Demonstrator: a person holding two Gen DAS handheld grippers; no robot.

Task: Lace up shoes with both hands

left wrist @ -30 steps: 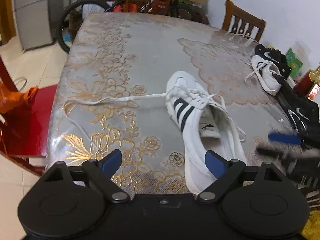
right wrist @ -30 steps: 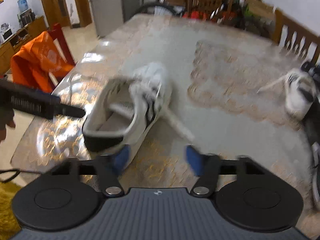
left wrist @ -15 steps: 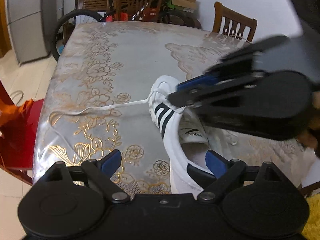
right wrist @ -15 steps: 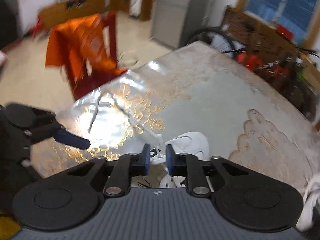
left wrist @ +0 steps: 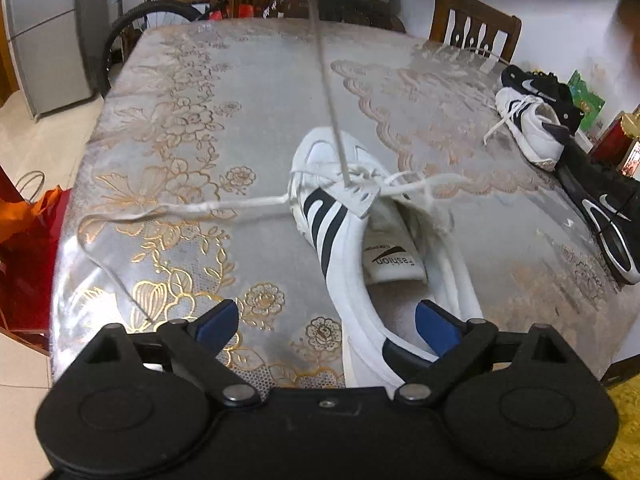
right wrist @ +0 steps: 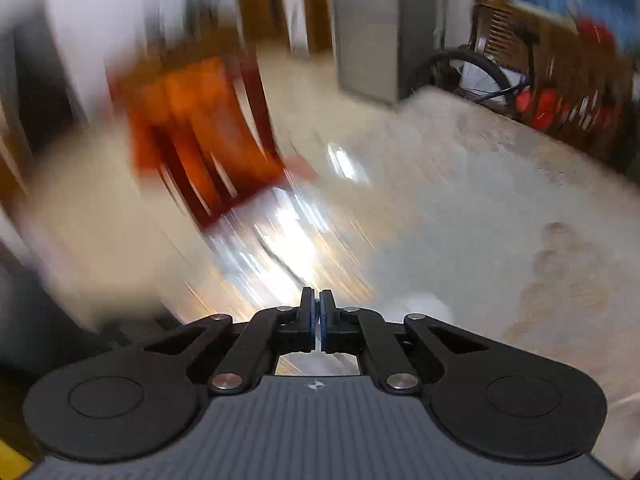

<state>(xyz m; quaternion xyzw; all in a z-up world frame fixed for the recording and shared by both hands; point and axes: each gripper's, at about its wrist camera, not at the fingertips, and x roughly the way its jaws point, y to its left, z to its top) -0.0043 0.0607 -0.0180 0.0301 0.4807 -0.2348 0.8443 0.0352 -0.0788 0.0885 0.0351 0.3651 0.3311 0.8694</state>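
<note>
While the right gripper has its fingers clenched on the lace, pulling it taut toward twelve o'clock off the shoe, the left gripper waits with fingers spread; next it probably needs to pin the shoe.

Glossy table cover; smooth white shoe.

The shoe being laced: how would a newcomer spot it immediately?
Start at the floral-patterned table. Nearest the camera lies a white sneaker. Unlike the shoes at the table's right edge, it has black side stripes and one lace pulled taut upward.
</note>
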